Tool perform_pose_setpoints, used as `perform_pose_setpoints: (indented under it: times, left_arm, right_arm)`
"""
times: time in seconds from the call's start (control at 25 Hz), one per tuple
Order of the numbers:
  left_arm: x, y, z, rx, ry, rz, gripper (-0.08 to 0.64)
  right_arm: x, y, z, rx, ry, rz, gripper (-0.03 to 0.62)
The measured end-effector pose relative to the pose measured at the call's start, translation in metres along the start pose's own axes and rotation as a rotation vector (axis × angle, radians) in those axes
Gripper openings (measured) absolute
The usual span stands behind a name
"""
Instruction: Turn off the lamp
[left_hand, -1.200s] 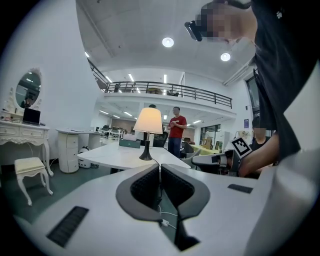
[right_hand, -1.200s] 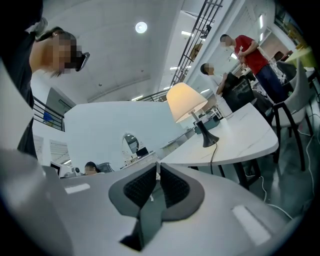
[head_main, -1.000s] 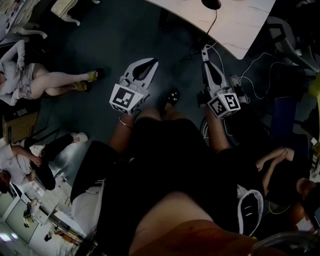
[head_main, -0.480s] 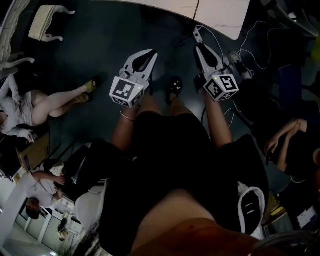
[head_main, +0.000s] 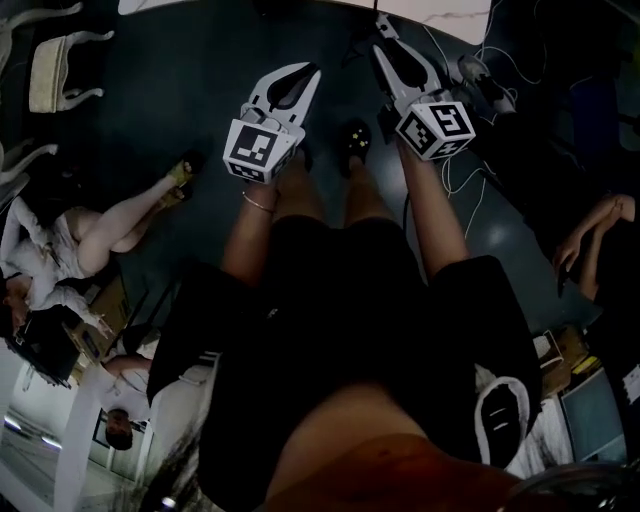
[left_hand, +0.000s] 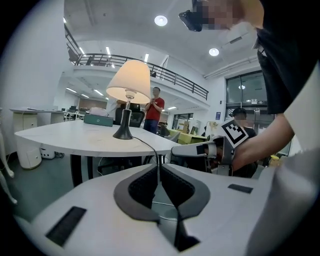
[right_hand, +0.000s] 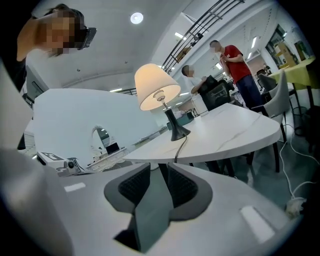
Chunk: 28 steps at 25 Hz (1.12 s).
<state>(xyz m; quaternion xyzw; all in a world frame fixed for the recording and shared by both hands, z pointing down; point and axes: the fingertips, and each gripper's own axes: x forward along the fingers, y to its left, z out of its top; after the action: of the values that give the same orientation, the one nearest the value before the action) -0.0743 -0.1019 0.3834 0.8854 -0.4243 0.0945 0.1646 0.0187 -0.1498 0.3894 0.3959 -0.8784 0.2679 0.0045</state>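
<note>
The lamp (left_hand: 129, 95) stands on the white table (left_hand: 60, 135), close to the curved edge that faces the grippers. It has a pale cream shade on a thin stem, with a dark flared base. Whether it is lit is hard to tell. Its cord (left_hand: 145, 145) runs from the base across the top, over that edge and down. A green box (left_hand: 97, 119) lies further back on the table, to the left of the lamp. Behind the table stands a person in red (left_hand: 156, 107).

The left gripper (head_main: 308, 72) is held out over the dark floor (head_main: 180, 90), short of the table and well apart from the lamp. Its jaws are together, pad against pad, with nothing between them.

The right gripper (head_main: 388, 58) is beside it, a little further forward, with its tips near the table's edge. Its jaws have just been opening. In the right gripper view they stand apart and nothing is between the pads, only the floor and a table leg beyond the gap. The cord hangs down from the table edge ahead of them, not touching.

In the head view a shoe (head_main: 352, 135) shows on the floor between the two grippers. White cables (head_main: 470, 60) trail on the floor to the right of the right gripper.
</note>
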Motion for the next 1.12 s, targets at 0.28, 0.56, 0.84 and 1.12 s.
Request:
perform_pose_setpoints:
  times: [0.28, 0.56, 0.84, 1.12]
  left_arm:
    - [0.033, 0.01, -0.018, 0.008, 0.022, -0.038, 0.011]
    - [0.063, 0.008, -0.032, 0.025, -0.001, -0.111, 0.057]
    - [0.078, 0.014, -0.051, 0.026, -0.008, -0.135, 0.057]
    - [0.087, 0.012, -0.063, 0.042, -0.006, -0.151, 0.057]
  right_arm:
    - [0.019, -0.018, -0.018, -0.008, 0.012, -0.024, 0.078]
    - [0.03, -0.036, -0.03, -0.016, 0.005, -0.052, 0.078]
    - [0.047, -0.044, -0.038, -0.023, -0.01, -0.053, 0.078]
    - [0.048, -0.049, -0.041, -0.033, -0.033, -0.056, 0.037]
